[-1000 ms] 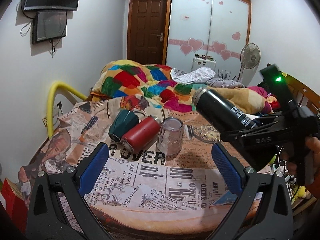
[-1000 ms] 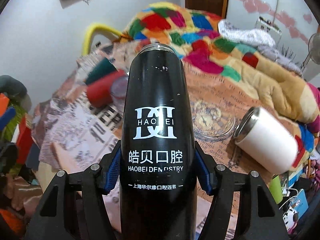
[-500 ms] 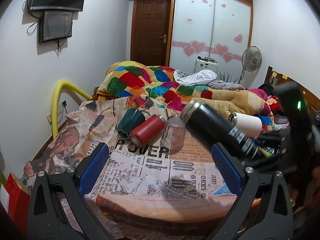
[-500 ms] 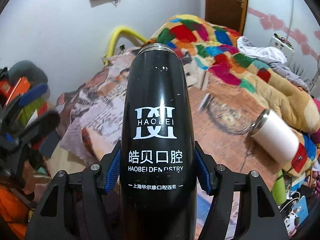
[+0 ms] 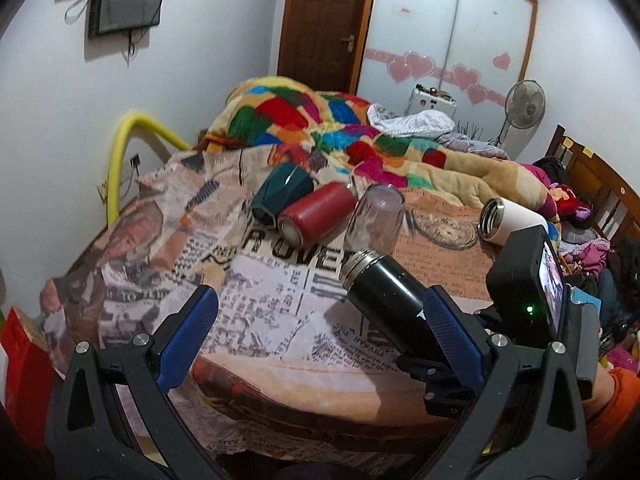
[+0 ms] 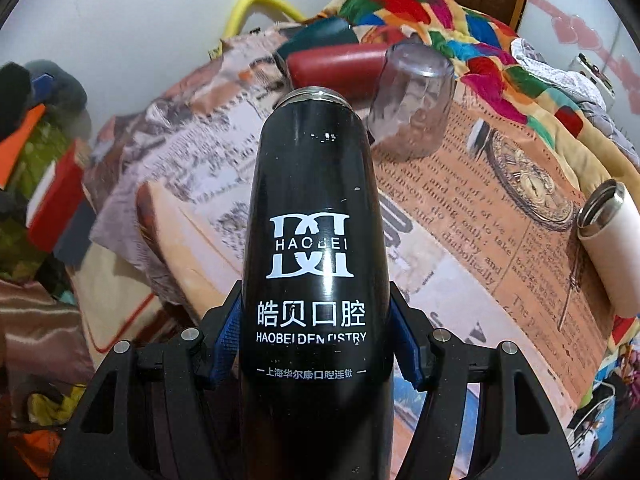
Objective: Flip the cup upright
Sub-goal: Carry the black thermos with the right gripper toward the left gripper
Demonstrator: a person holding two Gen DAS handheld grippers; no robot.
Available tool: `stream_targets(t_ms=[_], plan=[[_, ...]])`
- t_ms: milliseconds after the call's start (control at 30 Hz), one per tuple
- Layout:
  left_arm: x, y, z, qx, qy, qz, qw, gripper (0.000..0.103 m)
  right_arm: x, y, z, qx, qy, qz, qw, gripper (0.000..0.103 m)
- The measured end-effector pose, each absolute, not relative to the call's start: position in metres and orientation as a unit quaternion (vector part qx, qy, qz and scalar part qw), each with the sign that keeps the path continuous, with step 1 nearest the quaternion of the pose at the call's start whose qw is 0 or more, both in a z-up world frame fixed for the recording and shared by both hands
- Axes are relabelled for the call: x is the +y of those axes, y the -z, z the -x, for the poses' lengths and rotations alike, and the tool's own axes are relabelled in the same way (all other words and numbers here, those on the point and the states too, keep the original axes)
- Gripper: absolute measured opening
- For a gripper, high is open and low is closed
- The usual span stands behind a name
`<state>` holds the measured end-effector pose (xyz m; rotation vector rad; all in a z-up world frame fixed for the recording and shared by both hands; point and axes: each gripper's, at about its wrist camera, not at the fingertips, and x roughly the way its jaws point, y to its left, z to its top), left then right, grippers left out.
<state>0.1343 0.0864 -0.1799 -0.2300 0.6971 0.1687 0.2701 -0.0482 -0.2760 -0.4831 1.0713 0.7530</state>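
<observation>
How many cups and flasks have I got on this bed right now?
5: black flask in the right gripper; green cup, red flask and white flask lying down; clear cup upside down. Bedding may hide more.

A bed is covered by a newspaper-print sheet (image 5: pixel 272 308), with a patchwork blanket (image 5: pixel 320 120) heaped at its far end. On the sheet a green cup (image 5: pixel 282 194) and a red cup (image 5: pixel 316 216) are laid on their sides, touching each other, and a clear glass (image 5: pixel 374 222) is stood mouth-down just beside the red one. A white cup (image 5: pixel 514 222) is laid on its side well apart. A brown door (image 5: pixel 320 20), a standing fan (image 5: pixel 524 106) and a wall-mounted screen (image 5: pixel 128 6) are seen beyond.
</observation>
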Motion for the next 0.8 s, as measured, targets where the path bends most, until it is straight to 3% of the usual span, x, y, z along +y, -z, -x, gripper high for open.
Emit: stream_targets(t_ms=[500, 800], plan=[[0.088, 0.208, -0.15, 0.377, -0.077, 0.116, 0.915, 0.103, -0.043, 0.289, -0.272, 0.5, -0.336, 0.244, 0.76, 0.062], [0.078, 0.206, -0.157, 0.394, -0.06, 0.119, 0.909, 0.102, -0.067, 0.257, -0.265, 0.492, -0.345, 0.195, 0.775, 0.062]])
